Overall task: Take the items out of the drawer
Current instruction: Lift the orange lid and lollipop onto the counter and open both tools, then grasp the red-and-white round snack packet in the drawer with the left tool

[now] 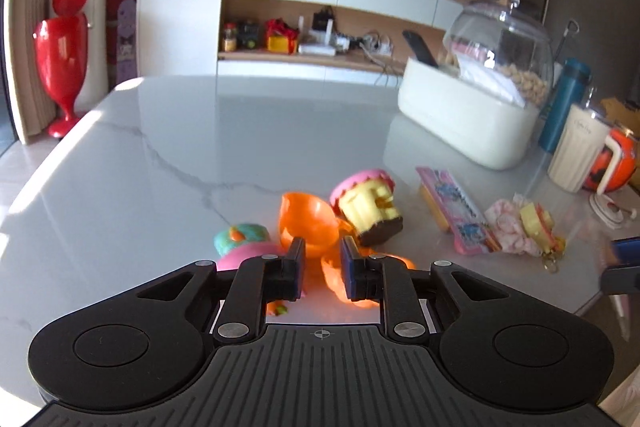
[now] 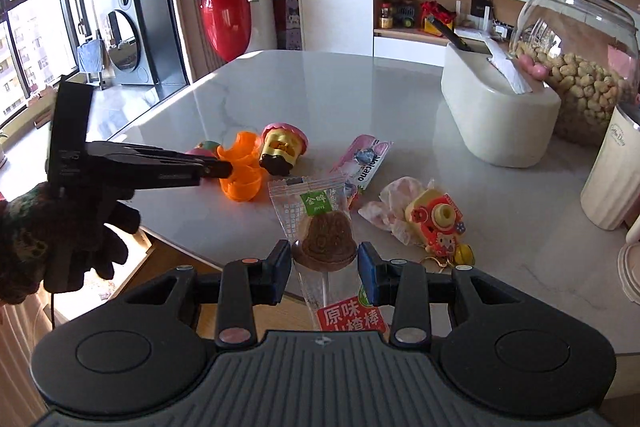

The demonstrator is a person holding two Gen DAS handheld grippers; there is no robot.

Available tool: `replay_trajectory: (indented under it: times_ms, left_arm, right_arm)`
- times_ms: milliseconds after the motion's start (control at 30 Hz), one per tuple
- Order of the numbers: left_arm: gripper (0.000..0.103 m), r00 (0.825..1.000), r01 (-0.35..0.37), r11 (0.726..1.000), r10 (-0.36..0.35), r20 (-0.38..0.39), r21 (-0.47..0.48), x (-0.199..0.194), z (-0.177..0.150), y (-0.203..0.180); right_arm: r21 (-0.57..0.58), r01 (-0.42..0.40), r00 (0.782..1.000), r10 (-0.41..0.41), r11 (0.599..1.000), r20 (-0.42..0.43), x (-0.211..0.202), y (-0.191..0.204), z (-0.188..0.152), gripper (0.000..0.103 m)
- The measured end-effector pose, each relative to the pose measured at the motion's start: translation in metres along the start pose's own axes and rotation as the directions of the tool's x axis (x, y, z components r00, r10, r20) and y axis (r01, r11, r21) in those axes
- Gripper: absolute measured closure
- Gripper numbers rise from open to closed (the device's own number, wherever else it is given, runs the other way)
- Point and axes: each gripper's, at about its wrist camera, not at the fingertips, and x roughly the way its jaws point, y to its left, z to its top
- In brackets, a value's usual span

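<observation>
Lollipop (image 2: 326, 227) sat pinched in the right gripper (image 2: 324, 267).
Left gripper (image 1: 322, 259) was slightly spread, orange shell (image 1: 308, 223) just ahead.

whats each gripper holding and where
Right gripper pinches the wrapped lollipop across its brown candy head. Left gripper holds nothing, jaws apart by the orange cup.

Sunlit room — marble table (image 2: 320, 95), windows (image 2: 32, 7).

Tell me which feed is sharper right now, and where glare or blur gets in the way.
Right wrist view is sharper: print on the clear snack wrapper reads cleanly. Left wrist view is softer, with the orange plastic shell smeared near the jaws. Window glare washes the grey marble tabletop at its left edge in both.
</observation>
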Motion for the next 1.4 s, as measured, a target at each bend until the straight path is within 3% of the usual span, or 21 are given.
replay_trajectory:
  times_ms: [233,367,533,667,767,833,900,967,1033,1100,1167,1300,1400]
  left_arm:
    - [0.082,0.993,0.039,0.995,-0.028,0.112,-0.096,-0.035,-0.004,0.036]
    - [0.082,0.993,0.079,0.99,-0.069,0.091,-0.121,-0.038,-0.013,0.05]
    - [0.082,0.995,0.088,0.993,-0.083,0.058,-0.078,-0.039,-0.026,0.046]
    - [0.082,0.994,0.108,0.993,-0.107,0.031,-0.054,-0.036,-0.034,0.043]
    - [0.082,0.985,0.169,0.985,-0.169,0.017,-0.019,-0.035,-0.036,0.036]
    - [0.082,0.965,0.262,0.965,-0.262,0.015,0.014,-0.038,-0.036,0.028]
    - [0.082,0.932,0.363,0.931,-0.362,-0.019,0.048,-0.037,-0.037,0.016]
    - [0.082,0.892,0.448,0.892,-0.44,-0.102,0.066,-0.028,-0.041,0.002]
    - [0.082,0.858,0.493,0.865,-0.465,-0.216,0.095,-0.015,-0.05,-0.016]
    - [0.082,0.839,0.504,0.852,-0.444,-0.313,0.143,-0.002,-0.061,-0.035]
    - [0.082,0.821,0.51,0.839,-0.408,-0.399,0.189,0.009,-0.072,-0.051]
    - [0.082,0.767,0.508,0.83,-0.314,-0.559,0.231,0.037,-0.086,-0.082]
    - [0.082,0.697,0.533,0.801,-0.234,-0.678,0.272,0.061,-0.104,-0.105]
  right_arm:
    - [-0.053,0.045,0.999,-0.046,0.998,-0.019,0.055,0.02,0.025,0.067]
    - [-0.129,0.089,0.994,-0.095,0.988,-0.045,0.089,0.037,0.03,0.067]
    - [-0.233,0.152,0.983,-0.172,0.961,-0.071,0.124,0.057,0.026,0.066]
    - [-0.268,0.136,0.984,-0.162,0.954,-0.079,0.129,0.066,0.024,0.065]
    - [-0.262,0.119,0.985,-0.147,0.958,-0.092,0.129,0.066,0.022,0.064]
    - [-0.248,0.122,0.987,-0.143,0.961,-0.067,0.118,0.064,0.022,0.063]
    - [-0.22,0.093,0.994,-0.102,0.971,-0.029,0.094,0.057,0.025,0.059]
    - [-0.187,0.046,0.998,-0.05,0.981,-0.022,0.065,0.045,0.027,0.053]
    - [-0.149,-0.012,0.999,0.005,0.989,-0.049,0.042,0.03,0.026,0.05]
    - [-0.103,-0.091,0.992,0.08,0.991,-0.101,0.021,0.009,0.019,0.05]
    - [-0.054,-0.118,0.984,0.11,0.992,-0.137,0.007,-0.01,0.005,0.048]
    - [0.026,-0.036,0.986,0.039,0.999,-0.163,0.0,-0.043,-0.038,0.048]
    - [0.157,0.009,0.989,0.015,0.987,-0.15,0.005,-0.068,-0.064,0.048]
